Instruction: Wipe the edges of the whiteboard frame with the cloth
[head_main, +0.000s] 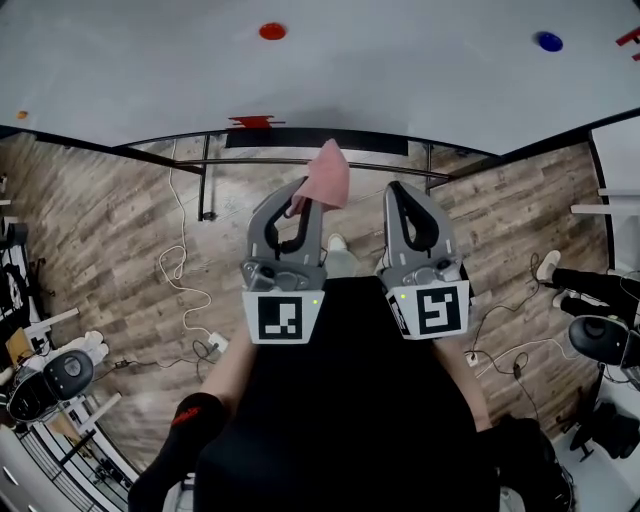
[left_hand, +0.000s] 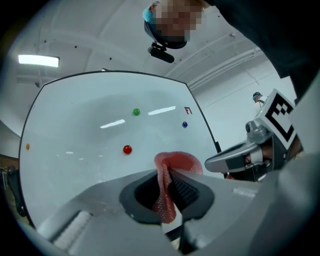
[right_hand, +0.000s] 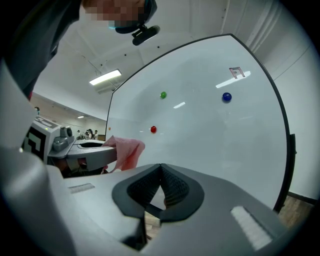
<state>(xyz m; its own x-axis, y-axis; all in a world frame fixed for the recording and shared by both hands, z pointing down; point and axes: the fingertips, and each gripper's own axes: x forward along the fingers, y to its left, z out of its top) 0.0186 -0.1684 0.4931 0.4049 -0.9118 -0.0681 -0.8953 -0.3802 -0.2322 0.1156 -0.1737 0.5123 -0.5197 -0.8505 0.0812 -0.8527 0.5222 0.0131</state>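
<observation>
**Left tool pinching the cloth beside the whiteboard**

At the far left of the head view, a white cable is trailing across the wooden floor. Next to it, the left tool is clamping down on the pink mesh cloth. Its own view shows the fabric squeezed between the closed jaws, bunching up above them and hanging down below. The cloth's free upper part is poking out past the tool tips, close under the whiteboard's dark frame. Whether it is touching the frame cannot be told.

Just beside it, the right tool is pointing the same way. Its jaws are pressing together with nothing between them, as its own view shows.

Beyond both tools the whiteboard is filling the background, with a red magnet, a green magnet and a blue magnet sticking to its surface. In the right gripper view the frame's black edge is curving down the far right side, well apart from the cloth.
</observation>
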